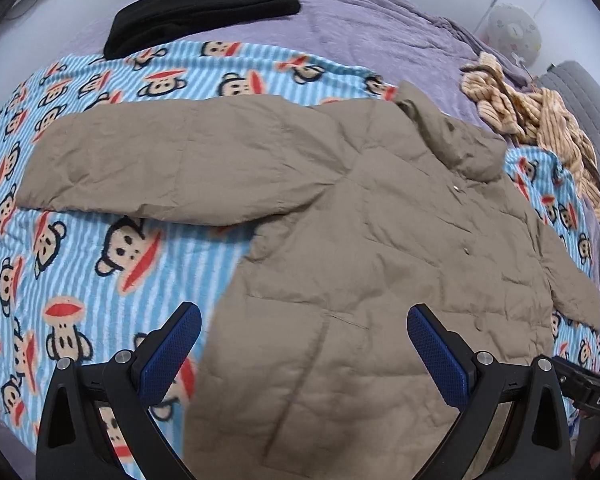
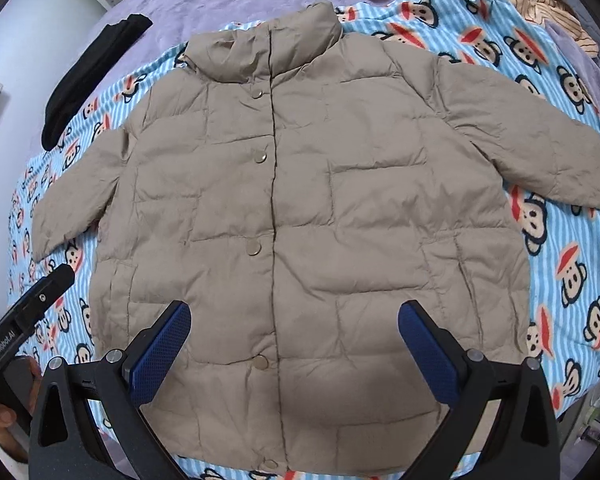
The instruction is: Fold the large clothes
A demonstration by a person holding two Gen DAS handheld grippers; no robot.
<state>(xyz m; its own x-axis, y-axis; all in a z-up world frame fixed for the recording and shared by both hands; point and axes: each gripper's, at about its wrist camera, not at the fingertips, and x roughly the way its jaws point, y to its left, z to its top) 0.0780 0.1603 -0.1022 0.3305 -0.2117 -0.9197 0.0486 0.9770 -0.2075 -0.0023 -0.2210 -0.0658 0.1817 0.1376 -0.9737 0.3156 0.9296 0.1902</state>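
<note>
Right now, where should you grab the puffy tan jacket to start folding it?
Probably a sleeve cuff. The tan puffer jacket lies flat, front up and snapped shut, sleeves spread out over the monkey-print blanket. The left gripper could pinch the left sleeve's cuff from its outer end, where the thin edge lies free. The right gripper is open above the hem.

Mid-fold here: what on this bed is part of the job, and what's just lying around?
For the job:
tan puffer jacket, spread flat, snapped shut
left tongs, open
right tongs, open

Lying about:
monkey-print blanket under the jacket
black garment
striped beige clothing
purple bedspread
</note>
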